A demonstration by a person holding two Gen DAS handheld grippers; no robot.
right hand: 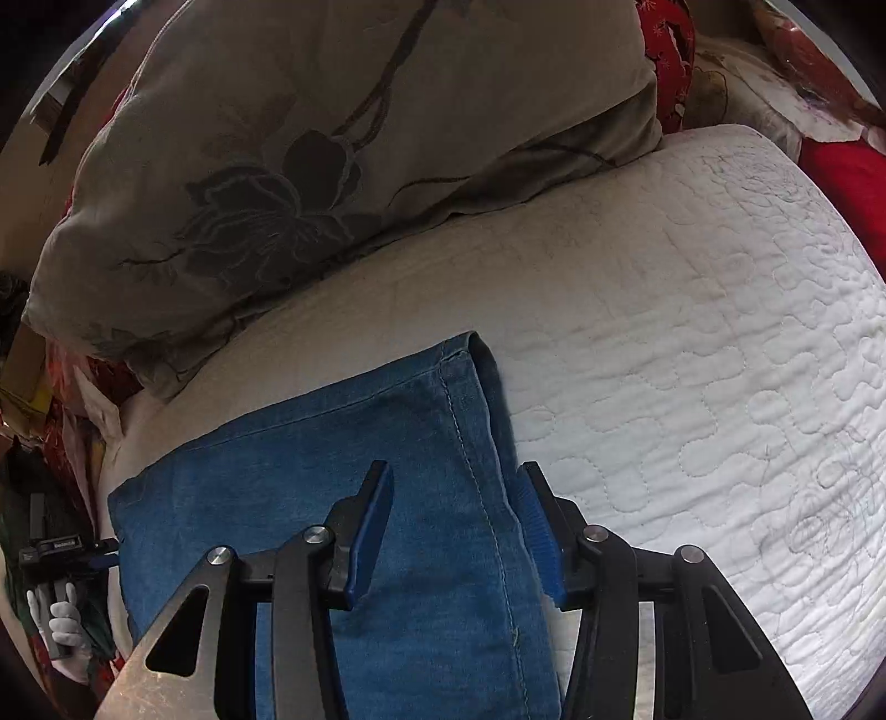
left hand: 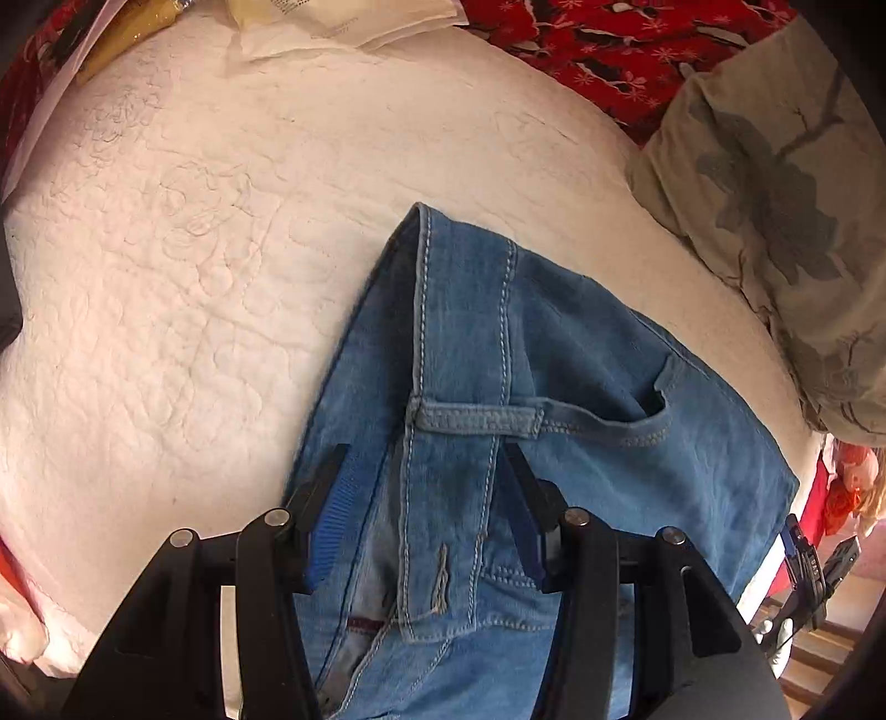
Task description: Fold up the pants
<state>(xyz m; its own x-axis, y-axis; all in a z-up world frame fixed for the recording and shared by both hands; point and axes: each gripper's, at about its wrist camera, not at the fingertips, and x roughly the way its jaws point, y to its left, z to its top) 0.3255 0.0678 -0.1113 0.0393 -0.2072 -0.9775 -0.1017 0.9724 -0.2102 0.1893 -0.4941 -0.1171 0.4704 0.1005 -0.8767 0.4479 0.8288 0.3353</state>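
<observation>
The blue denim pants (left hand: 554,387) lie folded on the white quilted bed (left hand: 166,277). In the left wrist view the waistband, a belt loop and a pocket show. My left gripper (left hand: 426,459) is open, its jaws spread either side of the waistband end, just above the cloth. In the right wrist view the pants (right hand: 310,459) show a stitched hem edge. My right gripper (right hand: 451,479) is open, its jaws straddling that hemmed edge. Neither gripper holds cloth. The right gripper also shows small at the far right of the left wrist view (left hand: 814,559).
A beige floral pillow (right hand: 332,138) lies beside the pants, also in the left wrist view (left hand: 775,221). Red patterned fabric (left hand: 609,44) and white papers (left hand: 332,22) lie at the bed's far side. The bed edge runs behind the pants (left hand: 814,443).
</observation>
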